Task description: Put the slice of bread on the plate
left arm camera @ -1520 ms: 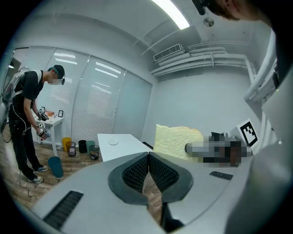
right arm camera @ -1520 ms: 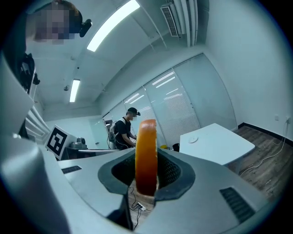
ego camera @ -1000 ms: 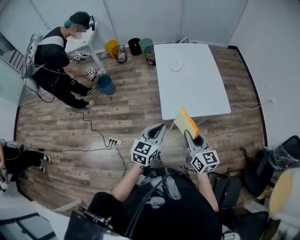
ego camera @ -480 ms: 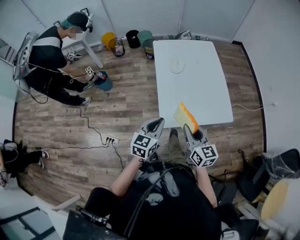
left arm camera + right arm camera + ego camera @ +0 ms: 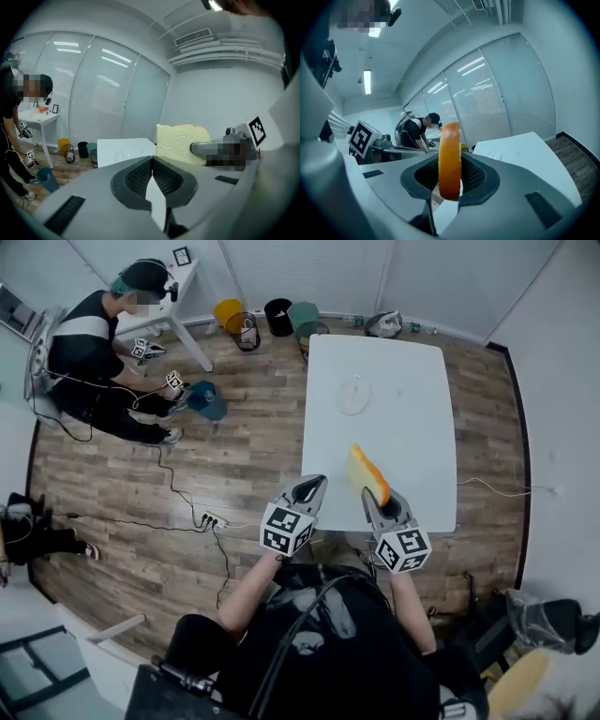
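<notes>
My right gripper [image 5: 374, 500] is shut on a slice of bread [image 5: 367, 473], held upright on edge above the near end of the white table [image 5: 412, 427]. In the right gripper view the bread's orange crust [image 5: 450, 159] stands edge-on between the jaws. In the left gripper view the bread's pale face [image 5: 180, 140] shows to the right. My left gripper [image 5: 314, 488] is shut and empty, just off the table's near left corner. A white plate [image 5: 352, 395] lies farther along the table, also seen in the left gripper view as the plate [image 5: 123, 153].
A person [image 5: 103, 352] crouches at the far left with a pair of grippers beside a blue bucket [image 5: 208, 401]. Several bins [image 5: 277, 315] stand against the far wall. A cable and power strip [image 5: 211, 518] lie on the wooden floor left of me.
Both grippers have moved forward with me toward the table. The bread now hangs over the table's near end instead of short of its edge.
</notes>
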{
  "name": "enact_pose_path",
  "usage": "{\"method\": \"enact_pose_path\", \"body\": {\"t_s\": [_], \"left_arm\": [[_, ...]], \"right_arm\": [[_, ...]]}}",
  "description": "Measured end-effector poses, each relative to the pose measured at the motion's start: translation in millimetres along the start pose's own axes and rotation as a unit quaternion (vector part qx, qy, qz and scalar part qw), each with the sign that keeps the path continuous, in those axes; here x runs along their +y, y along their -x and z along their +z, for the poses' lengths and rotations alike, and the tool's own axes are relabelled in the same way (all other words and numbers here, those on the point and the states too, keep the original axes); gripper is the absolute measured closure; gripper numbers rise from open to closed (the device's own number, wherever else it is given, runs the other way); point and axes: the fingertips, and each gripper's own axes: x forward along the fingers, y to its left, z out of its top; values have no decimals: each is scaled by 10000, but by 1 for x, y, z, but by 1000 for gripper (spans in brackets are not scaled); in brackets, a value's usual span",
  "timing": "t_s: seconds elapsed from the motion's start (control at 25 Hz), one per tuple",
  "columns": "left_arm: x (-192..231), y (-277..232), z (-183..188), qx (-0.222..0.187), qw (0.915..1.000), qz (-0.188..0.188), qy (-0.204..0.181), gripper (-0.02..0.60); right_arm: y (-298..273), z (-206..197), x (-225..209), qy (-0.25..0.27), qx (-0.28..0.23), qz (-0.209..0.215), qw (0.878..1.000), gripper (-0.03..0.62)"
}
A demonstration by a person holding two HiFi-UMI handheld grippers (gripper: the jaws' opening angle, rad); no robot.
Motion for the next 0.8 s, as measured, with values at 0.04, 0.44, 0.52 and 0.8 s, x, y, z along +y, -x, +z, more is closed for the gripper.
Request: {"method": "enact_pose_path", "body": {"t_s": [0.04,0.44,0.52,0.8], "left_arm": [[5,-10,1,2,10000,52,5,574],[79,-110,6,239,9996,135,70,574],[96,-131,2,328,9994,132,45,574],[141,-181,-13,630,9977,158,209,574]], "right_arm": [[-8,0,-11,30,42,20,10000,507],[-113,-3,-87,718,549,-312,9954,507],[-142,-7,-101,1055,701,-418,9911,507],[-254,-40,-191,1971,1618,-1178,9597,507]]}}
